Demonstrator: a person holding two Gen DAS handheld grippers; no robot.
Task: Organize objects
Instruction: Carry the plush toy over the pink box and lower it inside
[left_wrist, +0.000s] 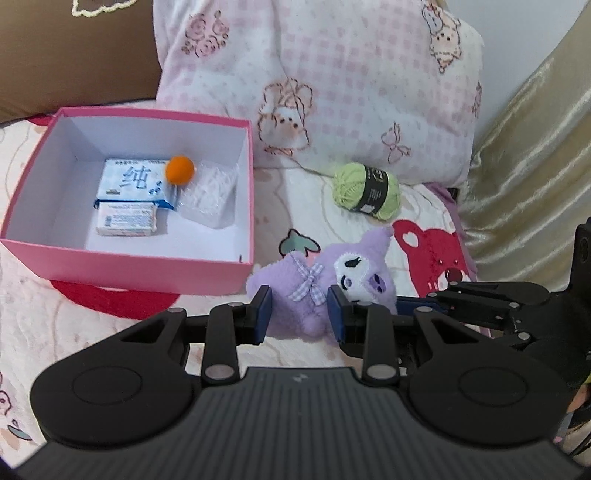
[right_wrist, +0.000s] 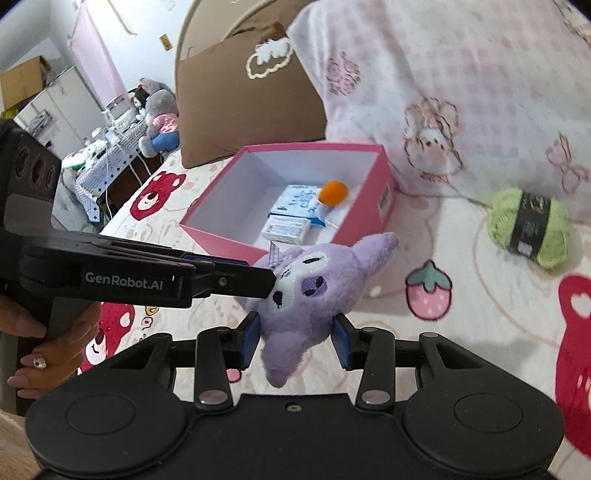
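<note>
On the bed (left_wrist: 207, 332), just off the near right corner of the pink box (left_wrist: 155, 271), you hold the plush (left_wrist: 314, 280) between both grippers. Your left gripper (left_wrist: 300, 314) is clamped on its body below the checked bow; your right gripper (right_wrist: 297, 341) is closed on its head, one ear hanging down between the pads. In the right wrist view the left gripper's fingers come in from the left and meet the plush's face. Open bedding lies to the right of the box, up to the yarn (left_wrist: 367, 192), which rests against the pillow (left_wrist: 332, 74). The pillow closes off the far side and a brown cushion (right_wrist: 240, 96) stands behind the box.

The plush is lilac, with a white face, dark eyes and long ears.

In the box lie two packets, an orange ball (left_wrist: 180, 169) and a clear bag. The larger packet (left_wrist: 131, 181) bears the character 纯. The left gripper's side reads GenRobot.AI.
</note>
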